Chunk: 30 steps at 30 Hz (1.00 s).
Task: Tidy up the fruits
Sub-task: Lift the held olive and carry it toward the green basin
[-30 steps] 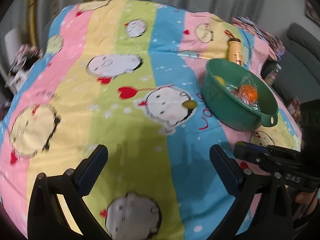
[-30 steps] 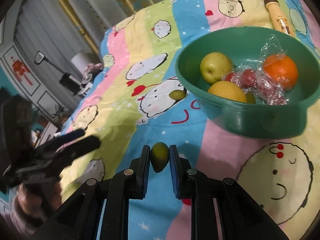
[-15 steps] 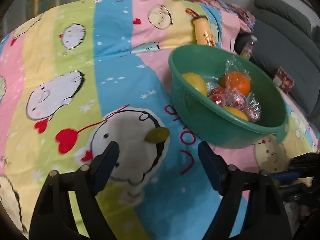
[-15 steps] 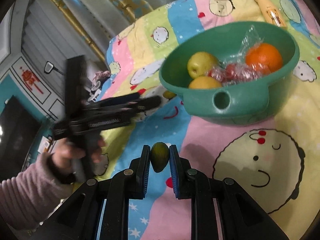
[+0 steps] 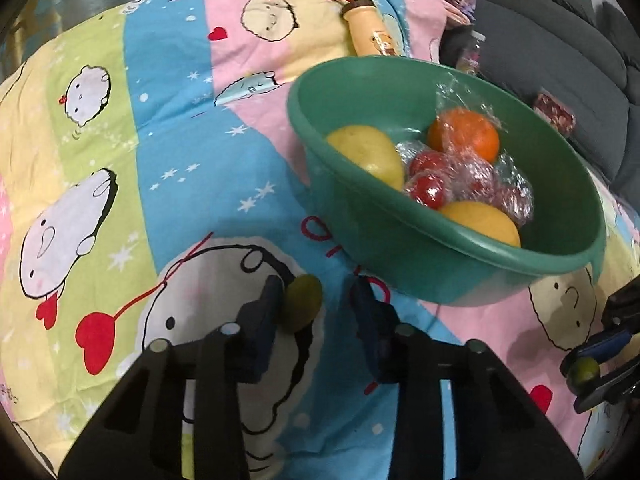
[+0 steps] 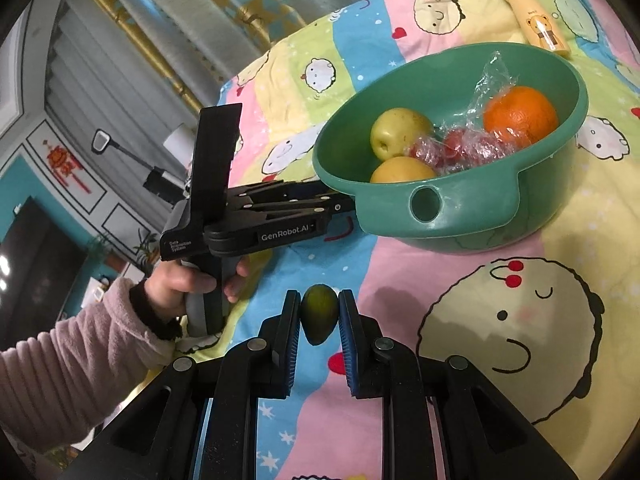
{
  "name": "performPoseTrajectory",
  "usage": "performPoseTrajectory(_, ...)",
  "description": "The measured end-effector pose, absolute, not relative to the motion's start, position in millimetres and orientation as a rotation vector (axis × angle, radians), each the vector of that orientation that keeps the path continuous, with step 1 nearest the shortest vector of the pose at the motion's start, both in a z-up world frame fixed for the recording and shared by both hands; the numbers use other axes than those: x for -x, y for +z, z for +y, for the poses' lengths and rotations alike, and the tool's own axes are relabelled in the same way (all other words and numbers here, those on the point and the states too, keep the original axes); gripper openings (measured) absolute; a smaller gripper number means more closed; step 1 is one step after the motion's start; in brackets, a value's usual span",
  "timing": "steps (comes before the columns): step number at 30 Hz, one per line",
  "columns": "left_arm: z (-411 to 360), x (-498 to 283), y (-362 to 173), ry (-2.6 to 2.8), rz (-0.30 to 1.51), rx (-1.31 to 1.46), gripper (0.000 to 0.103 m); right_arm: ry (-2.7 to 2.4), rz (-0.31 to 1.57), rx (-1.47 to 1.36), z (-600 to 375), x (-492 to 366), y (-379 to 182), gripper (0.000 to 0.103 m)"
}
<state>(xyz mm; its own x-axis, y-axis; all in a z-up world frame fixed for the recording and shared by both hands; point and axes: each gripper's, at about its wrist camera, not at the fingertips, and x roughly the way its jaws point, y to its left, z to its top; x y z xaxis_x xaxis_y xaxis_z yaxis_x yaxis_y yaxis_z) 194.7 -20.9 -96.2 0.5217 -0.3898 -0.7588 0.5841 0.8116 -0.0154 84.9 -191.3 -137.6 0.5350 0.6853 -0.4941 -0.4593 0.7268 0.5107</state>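
While the left gripper point(image 5: 316, 312) straddles a small green fruit point(image 5: 305, 307) lying on the cartoon-print bedspread point(image 5: 180, 160), its jaws stand apart: the fruit touches the left pad, and a gap shows on the other side. To do this pick well, I'd say the person should shift the tool a touch so the fruit sits midway, keep the pads low on the fabric, and close slowly, since an off-centre squeeze could roll such a smooth oval thing out sideways or pinch the cloth with it. Then it wants lifting over the near rim of the green bowl point(image 5: 460, 244), which stands just beside it, and setting down gently into a free spot.

The right gripper point(image 6: 320, 316) has its jaws clamped on a second green fruit point(image 6: 319, 312), held clear above the bedspread, short of the bowl's handle side.

Both green fruits look olive-coloured, matte and egg-shaped, small beside the rest. In the bowl lie two yellow pears point(image 6: 400, 132), an orange point(image 6: 520, 114) and some red fruits in crinkled clear wrap point(image 5: 452, 180). A cream-coloured bottle point(image 5: 370, 34) lies on the bed beyond the bowl.
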Motion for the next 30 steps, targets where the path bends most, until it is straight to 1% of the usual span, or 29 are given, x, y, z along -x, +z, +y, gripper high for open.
performPoseTrajectory(1,-22.4,-193.1,-96.0,-0.59,0.839,-0.261,0.029,0.696,0.734,-0.341,-191.9,-84.0,-137.9,0.021)
performPoseTrajectory(4,-26.7,-192.9,-95.9,-0.57,0.843,-0.28,0.028,0.689,0.736,-0.342,-191.8,-86.1,-138.6,0.021)
performPoseTrajectory(8,-28.4,-198.9,-97.2,-0.533,0.855,-0.231,0.024,0.686,0.733,-0.339,-190.6,-87.6,-139.4,0.021)
performPoseTrajectory(10,-29.1,-197.3,-96.5,-0.516,0.85,-0.233,0.019,0.683,0.731,-0.333,-190.4,-87.4,-140.3,0.021)
performPoseTrajectory(18,-28.0,-188.2,-92.9,-0.46,0.854,-0.21,0.019,0.683,0.728,-0.34,-192.9,-86.7,-140.3,0.021)
performPoseTrajectory(30,-21.3,-138.6,-68.9,-0.362,0.904,-0.105,0.019,0.722,0.713,-0.352,-193.0,-83.0,-132.0,0.021)
